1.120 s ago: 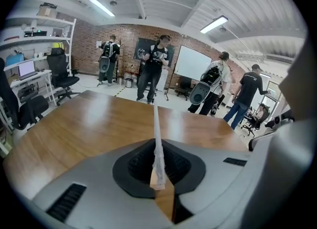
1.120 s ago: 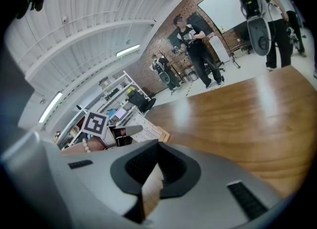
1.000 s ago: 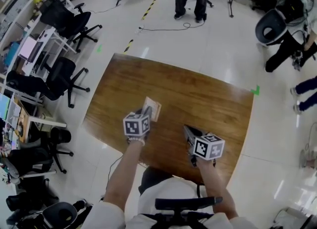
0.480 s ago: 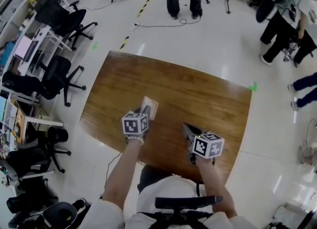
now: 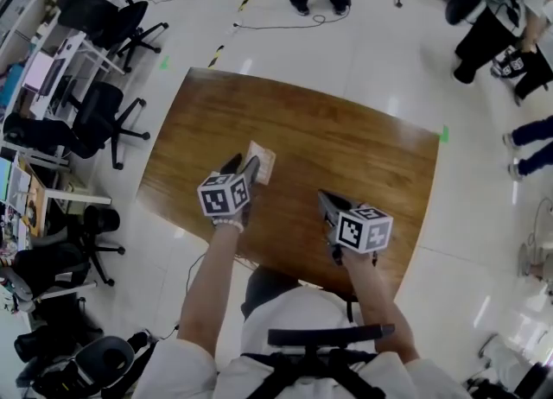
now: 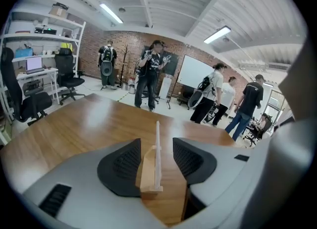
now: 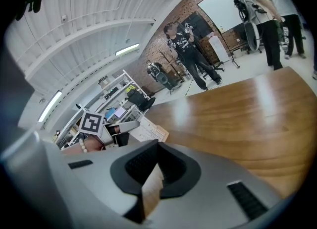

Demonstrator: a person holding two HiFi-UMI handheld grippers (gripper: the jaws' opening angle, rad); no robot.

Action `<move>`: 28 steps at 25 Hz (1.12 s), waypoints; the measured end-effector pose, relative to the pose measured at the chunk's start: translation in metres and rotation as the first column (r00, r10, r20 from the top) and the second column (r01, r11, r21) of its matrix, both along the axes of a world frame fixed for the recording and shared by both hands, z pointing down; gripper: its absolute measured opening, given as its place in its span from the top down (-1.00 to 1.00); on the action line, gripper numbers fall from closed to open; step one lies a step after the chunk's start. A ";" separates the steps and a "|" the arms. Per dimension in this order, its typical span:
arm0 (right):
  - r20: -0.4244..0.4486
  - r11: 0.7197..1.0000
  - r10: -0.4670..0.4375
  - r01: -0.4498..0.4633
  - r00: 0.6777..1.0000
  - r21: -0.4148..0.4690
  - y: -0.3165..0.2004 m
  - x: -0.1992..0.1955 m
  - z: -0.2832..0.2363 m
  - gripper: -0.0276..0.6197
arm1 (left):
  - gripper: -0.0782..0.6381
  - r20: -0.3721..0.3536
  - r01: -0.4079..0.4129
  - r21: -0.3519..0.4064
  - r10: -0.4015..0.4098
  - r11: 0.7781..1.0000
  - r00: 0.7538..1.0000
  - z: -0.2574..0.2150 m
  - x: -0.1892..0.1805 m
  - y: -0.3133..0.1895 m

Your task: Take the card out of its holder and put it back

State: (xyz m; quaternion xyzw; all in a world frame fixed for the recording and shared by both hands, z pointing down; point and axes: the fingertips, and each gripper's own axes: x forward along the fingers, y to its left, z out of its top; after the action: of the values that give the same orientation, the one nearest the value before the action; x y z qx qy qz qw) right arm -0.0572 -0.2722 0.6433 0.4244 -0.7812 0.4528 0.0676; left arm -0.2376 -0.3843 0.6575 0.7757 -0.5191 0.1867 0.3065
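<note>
A pale card point(image 6: 157, 143) stands on edge in a small wooden holder point(image 6: 147, 171) on the brown table point(image 5: 346, 142). In the head view, card and holder point(image 5: 261, 162) sit left of the table's middle. My left gripper point(image 6: 156, 141) straddles the card; its jaws are opening, with a gap on each side and no pad touching it. In the head view, the left gripper point(image 5: 241, 168) sits just in front of the holder. My right gripper point(image 5: 327, 207) rests to the right, apart from the card, with its jaws shut on nothing point(image 7: 157, 146). The right gripper view shows the card point(image 7: 151, 133) from the side.
Office chairs point(image 5: 95, 125) and desks with shelves point(image 5: 43, 60) line the floor to the left of the table. Several people stand beyond the far edge point(image 6: 151, 82) and at the right point(image 5: 492, 26). A cable point(image 5: 285, 24) lies on the floor.
The left gripper's jaws, closed at the card before, have spread apart around it and drawn back slightly. The card stays in the holder. The right gripper has not moved.
</note>
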 end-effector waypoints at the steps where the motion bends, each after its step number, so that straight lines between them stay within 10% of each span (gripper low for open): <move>1: 0.002 1.000 -0.005 0.005 1.000 0.001 0.003 0.000 -0.001 0.88 | 0.21 -0.007 0.011 0.020 -0.011 1.000 1.000 -0.012 -0.003 0.005; 7: 0.007 0.989 -0.124 0.123 0.992 0.079 0.019 -0.014 -0.027 0.88 | 0.24 -0.061 0.198 0.189 -0.190 0.962 0.980 -0.099 -0.046 0.075; 12: -0.019 0.960 -0.233 0.233 0.972 0.154 0.056 -0.024 -0.045 0.88 | 0.75 -0.085 0.282 0.259 -0.269 0.924 0.960 -0.129 -0.047 0.176; 21: -0.041 0.903 -0.380 0.380 0.924 0.200 0.110 -0.037 -0.060 0.88 | 0.78 -0.130 0.406 0.169 -0.388 0.898 0.912 -0.104 -0.009 0.298; 28: -0.062 0.881 -0.410 0.412 0.910 0.232 0.146 -0.048 -0.075 0.89 | 0.78 -0.110 0.375 0.117 -0.364 0.919 0.925 -0.092 0.028 0.332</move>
State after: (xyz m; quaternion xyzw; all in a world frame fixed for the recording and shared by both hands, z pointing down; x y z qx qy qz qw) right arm -0.1056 -0.1260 0.5688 0.2567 -0.9019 0.3279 0.1146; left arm -0.2098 -0.0522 0.5655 0.6902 -0.6539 0.0560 0.3049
